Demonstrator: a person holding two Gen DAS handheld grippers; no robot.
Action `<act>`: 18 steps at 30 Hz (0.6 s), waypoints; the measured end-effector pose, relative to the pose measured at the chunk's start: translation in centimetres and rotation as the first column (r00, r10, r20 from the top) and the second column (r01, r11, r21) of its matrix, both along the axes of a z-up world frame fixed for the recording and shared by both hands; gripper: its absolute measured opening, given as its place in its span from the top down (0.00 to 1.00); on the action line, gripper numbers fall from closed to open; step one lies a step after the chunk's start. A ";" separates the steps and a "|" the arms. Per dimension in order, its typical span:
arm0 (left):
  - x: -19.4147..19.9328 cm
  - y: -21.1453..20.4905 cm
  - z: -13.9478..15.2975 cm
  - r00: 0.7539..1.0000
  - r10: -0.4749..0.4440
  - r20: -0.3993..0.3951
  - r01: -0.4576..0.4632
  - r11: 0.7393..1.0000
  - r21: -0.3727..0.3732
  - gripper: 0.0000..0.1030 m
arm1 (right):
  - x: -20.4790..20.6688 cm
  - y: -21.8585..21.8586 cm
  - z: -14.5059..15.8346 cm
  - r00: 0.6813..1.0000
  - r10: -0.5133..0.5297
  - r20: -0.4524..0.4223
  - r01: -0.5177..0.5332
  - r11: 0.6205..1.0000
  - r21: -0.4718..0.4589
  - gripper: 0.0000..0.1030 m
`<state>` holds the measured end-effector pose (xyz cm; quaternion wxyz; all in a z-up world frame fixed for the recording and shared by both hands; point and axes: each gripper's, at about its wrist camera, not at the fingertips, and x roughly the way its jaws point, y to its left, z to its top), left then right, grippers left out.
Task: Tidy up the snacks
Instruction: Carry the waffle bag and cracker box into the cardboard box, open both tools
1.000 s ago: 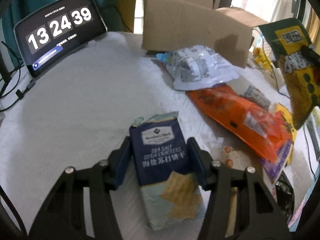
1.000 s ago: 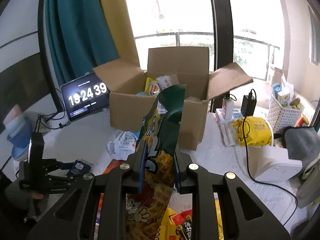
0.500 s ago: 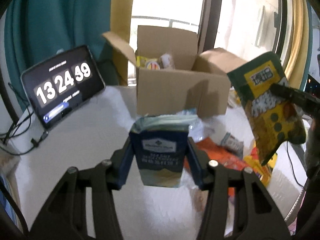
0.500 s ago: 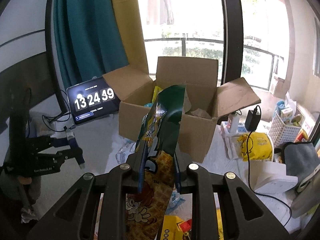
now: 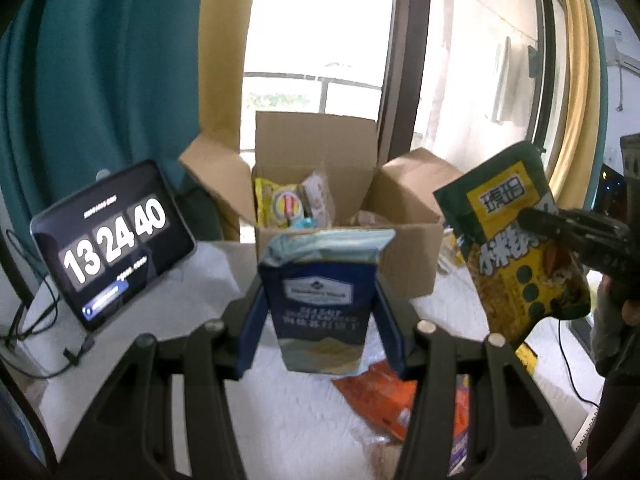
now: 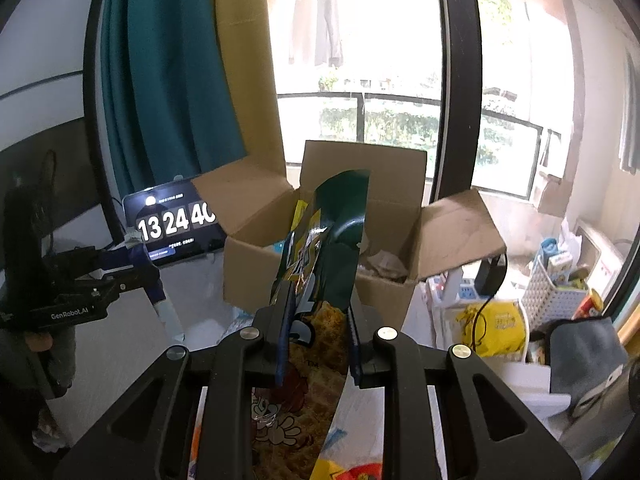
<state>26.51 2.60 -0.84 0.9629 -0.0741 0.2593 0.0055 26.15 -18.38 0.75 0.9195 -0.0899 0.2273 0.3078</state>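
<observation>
our left gripper [image 5: 320, 320] pinches a blue cracker pack [image 5: 322, 296], held upright in the air above the tabletop [image 5: 168, 320]. our right gripper [image 6: 316, 340] clamps a green and yellow snack bag [image 6: 320, 264], also lifted. just beyond both sits the open cardboard box [image 5: 400, 216] with snacks inside, a clock tablet [image 5: 112, 240] to its left.

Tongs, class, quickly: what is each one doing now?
Left tongs: closed on the cracker pack.
Right tongs: closed on the green-yellow snack bag.
</observation>
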 end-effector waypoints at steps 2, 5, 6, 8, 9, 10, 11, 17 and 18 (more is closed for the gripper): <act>0.6 0.0 0.6 1.000 -0.008 0.015 0.008 1.000 0.008 0.50 | 0.5 0.2 0.4 1.000 0.001 0.010 -0.001 1.000 0.002 0.76; 1.2 -0.1 1.3 0.999 -0.011 0.036 0.011 1.000 0.020 0.50 | 1.3 0.5 1.0 1.000 0.001 0.026 -0.001 1.000 0.006 0.76; 1.5 -0.1 1.6 0.999 -0.012 0.044 0.011 1.000 0.023 0.50 | 1.6 0.7 1.2 1.000 0.000 0.031 -0.001 1.000 0.007 0.76; 2.1 0.0 2.0 0.998 -0.011 0.059 0.010 0.999 0.030 0.50 | 2.3 0.9 1.7 0.999 -0.003 0.043 0.002 1.000 0.012 0.76; 2.5 0.1 2.3 0.998 -0.012 0.067 0.010 0.999 0.035 0.50 | 2.5 0.9 1.9 0.999 -0.003 0.046 0.002 1.000 0.013 0.76; 2.8 0.2 2.5 0.997 -0.012 0.071 0.010 0.999 0.036 0.50 | 2.9 0.9 2.1 0.999 -0.003 0.051 0.002 1.000 0.015 0.76; 3.1 0.2 2.7 0.997 -0.011 0.075 0.008 0.999 0.037 0.50 | 3.2 0.9 2.2 0.998 -0.003 0.055 0.002 1.000 0.017 0.76; 5.1 0.6 3.1 0.996 -0.013 0.091 0.009 0.999 0.039 0.50 | 5.3 1.2 2.8 0.998 -0.007 0.070 0.006 1.000 0.022 0.76; 5.4 0.6 3.2 0.996 -0.014 0.093 0.011 0.999 0.040 0.50 | 5.7 1.3 2.8 0.997 -0.009 0.073 0.007 1.000 0.022 0.76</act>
